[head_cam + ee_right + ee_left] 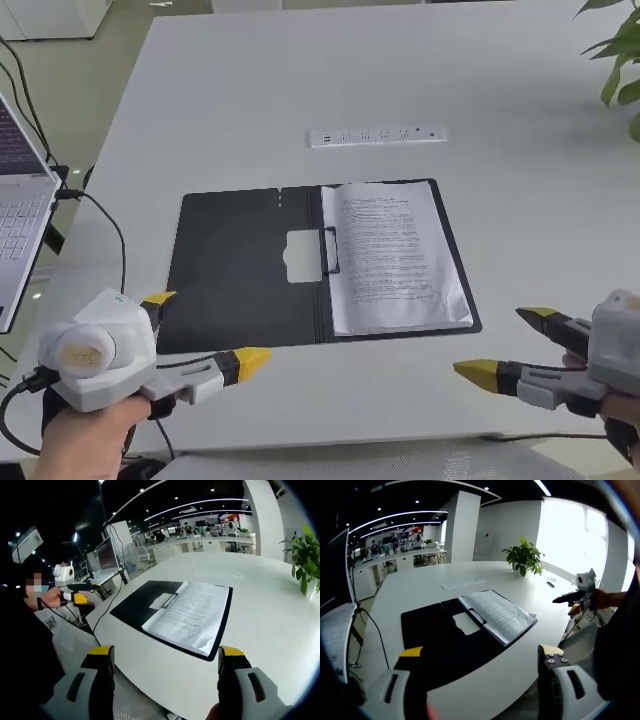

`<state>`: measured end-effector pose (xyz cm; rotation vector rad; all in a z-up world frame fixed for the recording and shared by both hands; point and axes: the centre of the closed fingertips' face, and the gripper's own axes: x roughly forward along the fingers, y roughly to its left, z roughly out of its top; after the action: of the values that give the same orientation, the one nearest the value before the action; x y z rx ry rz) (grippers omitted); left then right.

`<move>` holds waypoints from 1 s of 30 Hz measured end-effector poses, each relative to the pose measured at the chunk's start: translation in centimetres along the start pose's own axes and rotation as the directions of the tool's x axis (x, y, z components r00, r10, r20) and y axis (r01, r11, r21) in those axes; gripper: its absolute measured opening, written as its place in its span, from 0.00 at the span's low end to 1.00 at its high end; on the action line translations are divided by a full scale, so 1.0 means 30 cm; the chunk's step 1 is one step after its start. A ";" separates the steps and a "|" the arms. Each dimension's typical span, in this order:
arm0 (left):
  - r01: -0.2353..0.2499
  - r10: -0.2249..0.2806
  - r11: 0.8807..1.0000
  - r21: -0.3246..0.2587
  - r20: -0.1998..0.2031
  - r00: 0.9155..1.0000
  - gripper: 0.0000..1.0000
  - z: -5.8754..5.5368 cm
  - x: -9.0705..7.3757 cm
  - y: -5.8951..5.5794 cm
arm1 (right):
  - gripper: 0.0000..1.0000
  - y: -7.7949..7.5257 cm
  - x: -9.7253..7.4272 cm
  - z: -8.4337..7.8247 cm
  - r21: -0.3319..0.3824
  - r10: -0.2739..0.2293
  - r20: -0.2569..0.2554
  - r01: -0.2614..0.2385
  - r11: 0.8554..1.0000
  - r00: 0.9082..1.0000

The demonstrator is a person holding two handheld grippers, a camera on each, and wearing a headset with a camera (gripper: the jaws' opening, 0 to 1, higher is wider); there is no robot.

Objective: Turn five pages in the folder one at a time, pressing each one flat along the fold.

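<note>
Black flat folder [230, 290] lies open on the white table [250, 80], centred in front of the person, spine running away from them. Stack of printed white paper pages [395, 255] sits on the right half and lies flat, with the corners at the near right edge slightly fanned. Left inner cover is bare black except for a white rectangular label patch [302, 256] beside the black metal clip [328, 250] at the spine.

Left gripper [205, 328], white body with yellow-tipped black fingers, is held at the folder's near-left corner. Fingers are wide apart, nothing between them. One tip overlaps the folder's corner in the head view; contact can't be told. Its own view looks across the folder with both tips clear of the pages.

Right gripper [505, 342], same build, sits off the near-right corner of the folder, over bare table and apart from the pages. Fingers are spread, holding nothing. The right gripper view has both tips short of the folder's edge.

White power strip [377, 136] lies beyond the folder, parallel to its far edge and well apart. Silver open laptop [15, 210] is at the table's left edge, with a black cable [110, 225] curving off it towards the near edge. Green leafy plant [620, 60] is at the far right.
</note>
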<state>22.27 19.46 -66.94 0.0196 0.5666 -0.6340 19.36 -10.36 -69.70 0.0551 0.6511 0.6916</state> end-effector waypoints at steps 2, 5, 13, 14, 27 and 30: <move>0.003 -0.003 1.000 0.001 -0.001 1.000 0.92 0.001 0.002 -0.001 | 0.84 0.001 -0.001 0.003 0.000 0.000 0.002 0.000 1.000 1.000; 0.006 -0.006 1.000 0.002 -0.002 1.000 0.92 0.001 0.005 0.000 | 0.84 -0.003 -0.001 0.001 -0.002 -0.001 -0.002 0.001 1.000 1.000; 0.015 -0.015 1.000 0.004 -0.007 1.000 0.92 0.001 0.019 -0.006 | 0.84 -0.014 -0.004 -0.003 0.006 -0.007 0.001 0.007 1.000 1.000; 0.018 -0.018 1.000 0.004 -0.007 1.000 0.92 0.003 0.022 -0.009 | 0.84 -0.014 -0.004 -0.005 0.007 -0.006 0.000 0.006 1.000 1.000; 0.090 -0.089 0.995 0.051 -0.022 0.996 0.91 0.053 0.114 -0.084 | 0.83 -0.027 -0.016 -0.020 0.022 -0.014 -0.003 0.014 1.000 1.000; 0.121 -0.120 0.990 0.066 -0.022 0.993 0.91 0.077 0.155 -0.119 | 0.83 -0.033 -0.018 -0.018 0.026 -0.013 0.002 0.013 1.000 1.000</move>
<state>24.48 13.56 -66.79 0.0546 0.5669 -0.7709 19.31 -11.55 -70.10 0.0756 0.6580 0.6705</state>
